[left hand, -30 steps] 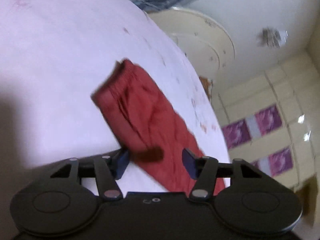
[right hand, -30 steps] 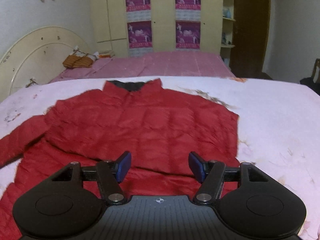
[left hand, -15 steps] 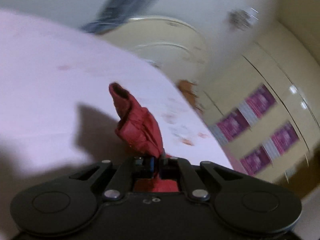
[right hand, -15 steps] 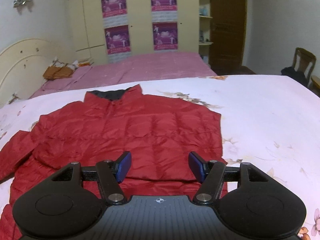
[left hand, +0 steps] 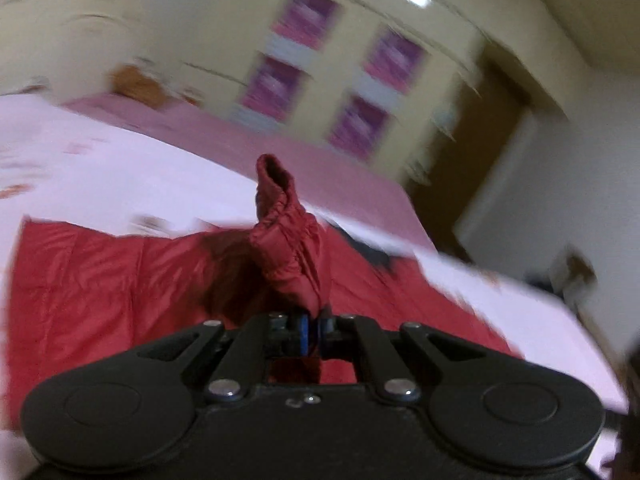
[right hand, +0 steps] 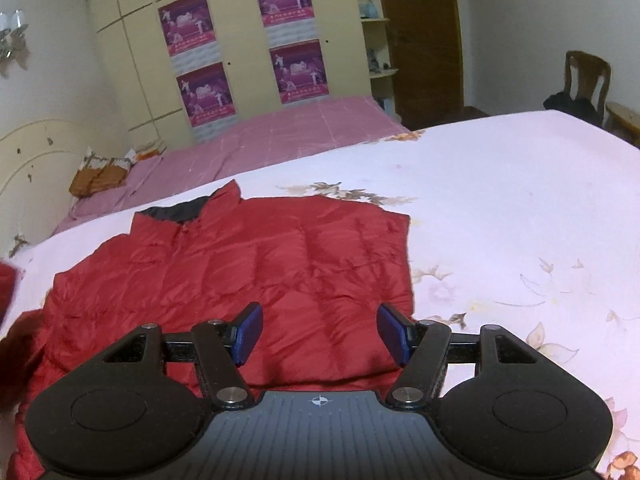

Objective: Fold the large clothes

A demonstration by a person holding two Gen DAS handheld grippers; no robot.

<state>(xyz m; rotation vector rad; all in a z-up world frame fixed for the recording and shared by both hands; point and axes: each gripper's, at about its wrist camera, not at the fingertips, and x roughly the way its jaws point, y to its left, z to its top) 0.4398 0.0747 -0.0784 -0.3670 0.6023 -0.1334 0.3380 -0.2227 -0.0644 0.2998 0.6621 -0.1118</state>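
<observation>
A red padded jacket [right hand: 248, 280] is laid flat, front side up, on a bed [right hand: 520, 208] covered with a pale floral sheet. Its dark-lined collar [right hand: 188, 210] is turned toward the far edge of the bed. The right side of the jacket is seen as a straight folded edge, with no sleeve lying out on that side.

The left hand-held gripper [left hand: 314, 326] is closed tight on the jacket's sleeve [left hand: 290, 248]. The fabric is pinched between the blue pads, and the elastic cuff [left hand: 272, 178] stands up beyond the fingertips, above the jacket body [left hand: 120, 272]. The left wrist view is motion-blurred, so finer detail of the grip cannot be confirmed. In the right wrist view, a blurred red shape at the left border is noted; whether it is the lifted sleeve cannot be told.

The right hand-held gripper [right hand: 320, 334] is held above the near hem of the jacket with its jaws moderately wide. Nothing is between its pads, and no contact with the fabric is seen.

A second bed with a pink cover [right hand: 280, 132] is recorded beyond the first, with a cream wardrobe [right hand: 240, 40] bearing four purple posters behind it. A wooden chair [right hand: 586, 76] is seen at the far right.
</observation>
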